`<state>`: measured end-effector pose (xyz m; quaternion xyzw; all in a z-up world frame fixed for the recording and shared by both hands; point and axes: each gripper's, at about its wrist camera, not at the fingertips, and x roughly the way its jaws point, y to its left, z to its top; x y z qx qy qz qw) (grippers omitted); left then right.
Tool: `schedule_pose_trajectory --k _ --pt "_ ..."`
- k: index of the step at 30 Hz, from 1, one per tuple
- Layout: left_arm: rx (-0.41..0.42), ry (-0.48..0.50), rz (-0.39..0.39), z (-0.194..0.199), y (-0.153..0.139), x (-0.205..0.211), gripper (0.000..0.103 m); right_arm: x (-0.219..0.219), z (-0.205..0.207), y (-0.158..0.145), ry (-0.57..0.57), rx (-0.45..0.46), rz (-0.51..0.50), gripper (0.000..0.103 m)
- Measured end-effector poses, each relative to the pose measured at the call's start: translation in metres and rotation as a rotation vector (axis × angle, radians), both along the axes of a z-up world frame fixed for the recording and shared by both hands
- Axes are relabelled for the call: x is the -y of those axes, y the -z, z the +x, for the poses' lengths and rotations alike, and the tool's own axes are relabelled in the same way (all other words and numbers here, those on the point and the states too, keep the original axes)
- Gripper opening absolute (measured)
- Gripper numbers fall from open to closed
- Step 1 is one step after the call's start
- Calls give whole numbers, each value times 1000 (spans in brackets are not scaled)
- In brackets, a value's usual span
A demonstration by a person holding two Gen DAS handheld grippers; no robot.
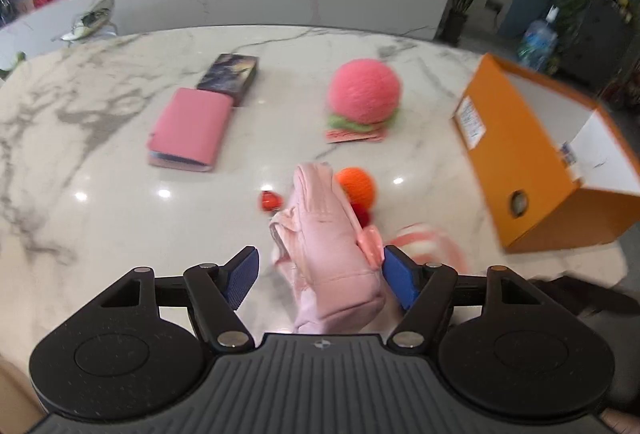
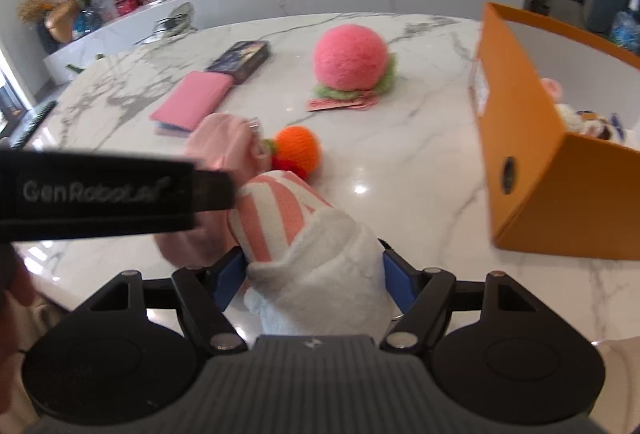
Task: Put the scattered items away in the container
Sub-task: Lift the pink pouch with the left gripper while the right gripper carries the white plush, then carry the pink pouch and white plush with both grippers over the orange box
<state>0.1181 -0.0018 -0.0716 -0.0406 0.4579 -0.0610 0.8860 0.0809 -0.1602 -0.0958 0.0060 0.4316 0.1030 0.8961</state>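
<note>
Holding a striped pink-and-white plush item between its jaws, the right gripper tilts down over the counter, apparently ready to carry it to the orange container at right. The left gripper angles down with jaws wide around a pink glove, its right pad near the fabric, the left apart. Beyond lie an orange knitted toy, a pink notebook and a pink plush ball.

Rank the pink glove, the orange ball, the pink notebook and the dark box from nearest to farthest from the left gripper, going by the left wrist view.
1. Pink glove, between the left gripper's fingers.
2. Orange ball, just beyond the glove.
3. Pink notebook, farther, to the left.
4. Dark box, behind the notebook.
</note>
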Motion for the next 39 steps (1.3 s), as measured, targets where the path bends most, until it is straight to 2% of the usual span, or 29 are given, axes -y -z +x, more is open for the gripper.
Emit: schedule_pose_trajectory --k 4,6,8,11,22,32,39 --pt "-46 -19 -10 3 10 -5 74 12 2 0 48 -4 10 75" --pt "-56 -9 2 3 13 -2 67 11 1 0 48 -2 2 75" --pt "-60 2 -3 3 15 -1 47 8 -1 0 40 2 -12 75" --pt "-51 18 2 0 16 2 43 6 -2 0 34 3 -18 75" --pt "14 27 28 -12 3 -2 37 6 -7 -7 42 27 -18 74" --pt "159 58 19 -29 -38 5 36 14 -25 -42 78 145 9 74" --pt "265 119 -1 -39 -70 27 36 36 -43 -74 128 244 52 74"
